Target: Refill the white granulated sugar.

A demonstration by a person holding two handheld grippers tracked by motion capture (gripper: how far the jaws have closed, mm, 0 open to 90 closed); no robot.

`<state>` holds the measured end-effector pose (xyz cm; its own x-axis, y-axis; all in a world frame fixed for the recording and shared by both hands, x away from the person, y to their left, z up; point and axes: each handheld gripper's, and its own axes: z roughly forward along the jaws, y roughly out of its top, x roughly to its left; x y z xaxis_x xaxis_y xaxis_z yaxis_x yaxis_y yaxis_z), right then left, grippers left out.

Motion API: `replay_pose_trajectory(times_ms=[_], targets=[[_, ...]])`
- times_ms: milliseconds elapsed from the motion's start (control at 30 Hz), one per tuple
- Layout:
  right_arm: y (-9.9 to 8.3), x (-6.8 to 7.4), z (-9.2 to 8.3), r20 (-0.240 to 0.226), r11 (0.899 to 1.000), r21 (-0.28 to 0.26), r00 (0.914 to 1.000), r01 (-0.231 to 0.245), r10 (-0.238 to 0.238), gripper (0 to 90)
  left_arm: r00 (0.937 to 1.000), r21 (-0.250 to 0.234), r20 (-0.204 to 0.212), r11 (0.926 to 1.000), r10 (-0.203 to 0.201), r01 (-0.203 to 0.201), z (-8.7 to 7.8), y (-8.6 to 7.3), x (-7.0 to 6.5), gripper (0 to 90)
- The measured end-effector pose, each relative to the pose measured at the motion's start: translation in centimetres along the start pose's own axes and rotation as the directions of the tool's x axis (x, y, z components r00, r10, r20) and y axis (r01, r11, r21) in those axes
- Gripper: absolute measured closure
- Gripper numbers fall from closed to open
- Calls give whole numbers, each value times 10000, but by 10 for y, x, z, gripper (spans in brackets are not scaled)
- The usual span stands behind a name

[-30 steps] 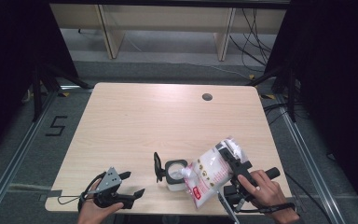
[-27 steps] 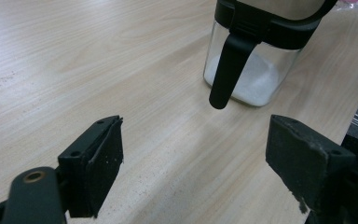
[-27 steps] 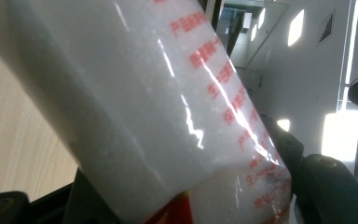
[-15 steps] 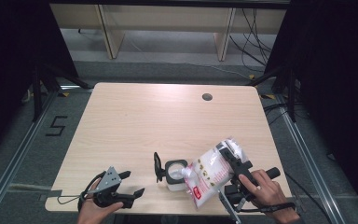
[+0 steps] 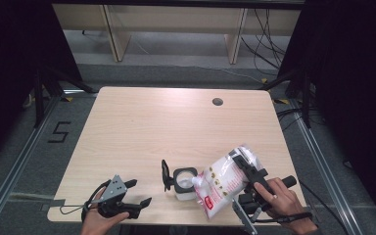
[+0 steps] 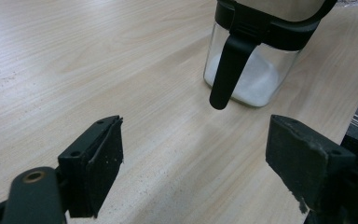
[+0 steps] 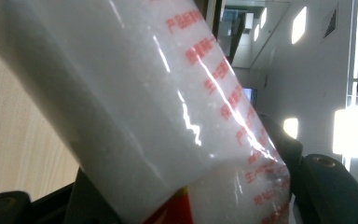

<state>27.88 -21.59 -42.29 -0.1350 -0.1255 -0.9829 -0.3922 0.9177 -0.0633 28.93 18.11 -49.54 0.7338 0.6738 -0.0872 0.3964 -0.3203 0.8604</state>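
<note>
— Where's the bag?
— The right gripper [image 5: 247,169] pinches the white bag [image 5: 223,183] near the desk's [image 5: 152,127] front edge, tipped over the jar [image 5: 183,182].
— And the left gripper [image 5: 136,192]?
— Jaws spread wide, holding nothing.

no visible change since earlier

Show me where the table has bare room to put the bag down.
Bare wood runs from the jar back to the cable hole, and across the whole left half behind the left claw. The near right edge is crowded: jar, bag and right claw.
</note>
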Motion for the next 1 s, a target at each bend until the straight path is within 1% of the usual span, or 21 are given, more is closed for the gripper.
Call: replay_pose_trajectory(times_ms=[33, 67, 100, 133, 233, 267, 300, 333, 367, 400, 533, 567, 600, 667, 733, 833, 867, 900, 933, 967, 1000], targets=[[0, -2, 0, 52, 9998, -82, 9998, 181, -181, 455, 10000, 28, 7, 9999, -99, 99, 0, 0, -1, 185], [-1, 1, 0, 8, 9999, -25, 9999, -116, 116, 455, 10000, 77, -9, 9999, 68, -68, -1, 0, 0, 185], [-1, 1, 0, 8, 9999, -25, 9999, -116, 116, 455, 10000, 77, -9, 9999, 68, -68, -1, 0, 0, 185], [-1, -1, 1, 77, 9998, -129, 9999, 131, -130, 455, 9999, -47, 15, 9999, -143, 143, 1, 0, 0, 185], [-1, 0, 1, 28, 9999, -147, 10000, 27, -26, 455, 9999, 13, 13, 9999, -155, 155, 0, -1, -1, 185], [-1, -1, 1, 65, 9998, -148, 9999, 129, -128, 455, 10000, 40, 8, 10000, 82, -82, -1, 0, 0, 185], [-1, -1, 1, 65, 9998, -148, 9999, 129, -128, 455, 10000, 40, 8, 10000, 82, -82, -1, 0, 0, 185], [0, -1, 1, 75, 9998, -108, 9998, 158, -157, 455, 9998, -17, -13, 9998, -221, 221, 0, 0, -1, 185], [0, -1, 1, 75, 9998, -108, 9998, 158, -157, 455, 9998, -17, -13, 9998, -221, 221, 0, 0, -1, 184], [0, -1, 1, 71, 9998, -105, 9998, 167, -166, 455, 9999, 68, 35, 9999, 154, -154, 0, 0, 0, 184], [0, -2, 1, 63, 9995, -109, 9996, 284, -283, 455, 9999, -35, 16, 9999, -123, 123, 0, 0, -1, 185], [0, -2, 1, 76, 9996, -154, 9997, 235, -234, 455, 9999, -35, 16, 9999, -123, 123, 0, 0, -1, 184], [0, 1, 1, 6, 9999, -126, 10000, -51, 51, 455, 9999, 75, 19, 9999, 137, -137, -1, 0, 0, 185], [1, -1, 2, 92, 9996, -222, 9998, 151, -149, 455, 10000, 35, -15, 10000, -21, 21, 0, 0, 0, 185], [2, -1, 2, 57, 9994, -201, 9996, 281, -280, 456, 10000, 29, 28, 10000, 36, -36, 0, 0, 0, 185], [2, 1, 1, -57, 10000, -64, 10000, 41, -42, 456, 9999, 31, 73, 9999, 154, -154, 0, 0, 0, 184], [3, -2, 1, 44, 9992, -177, 9994, 352, -351, 456, 9999, -16, 20, 9999, -161, 161, 0, 0, -1, 185], [3, -2, 1, 44, 9992, -177, 9994, 352, -351, 456, 9999, -16, 20, 9999, -161, 161, 0, 0, -1, 185], [2, 1, 1, -92, 10000, -19, 9999, -69, 69, 456, 10000, 80, -30, 10000, 41, -41, -1, 0, -1, 185], [2, 1, 1, -57, 9999, -86, 10000, -63, 63, 456, 10000, 80, -30, 10000, 41, -41, -1, 0, -1, 185], [2, -1, 2, 39, 9995, -202, 9997, 244, -243, 456, 9999, 42, 4, 9999, 107, -107, -1, 0, 0, 185]])
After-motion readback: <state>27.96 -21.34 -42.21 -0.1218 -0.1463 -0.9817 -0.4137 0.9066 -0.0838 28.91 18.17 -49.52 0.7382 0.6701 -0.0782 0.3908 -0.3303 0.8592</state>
